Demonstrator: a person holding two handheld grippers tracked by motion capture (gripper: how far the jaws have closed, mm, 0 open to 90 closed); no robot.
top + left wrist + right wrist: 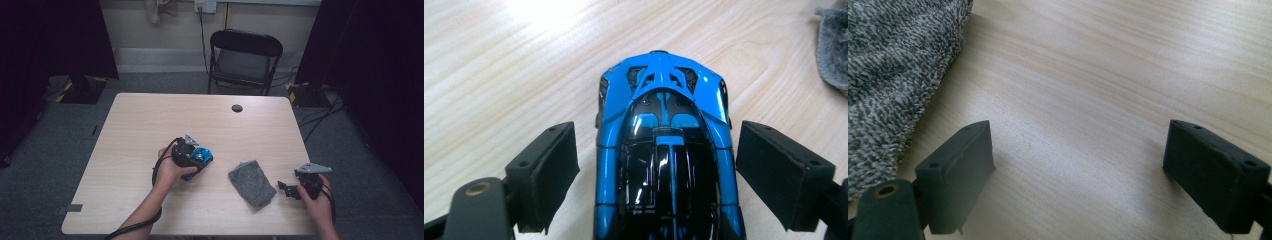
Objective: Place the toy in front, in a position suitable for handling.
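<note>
Blue toy car (664,150) between parted left tongs (656,175), untouched; grey cloth (251,182) nearby.

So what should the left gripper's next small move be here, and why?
Probably close on the blue toy car. The car sits on the table between the left gripper's open jaws, with a gap showing on each side, so nothing is gripped yet. The right gripper waits open beside the grey cloth.
</note>
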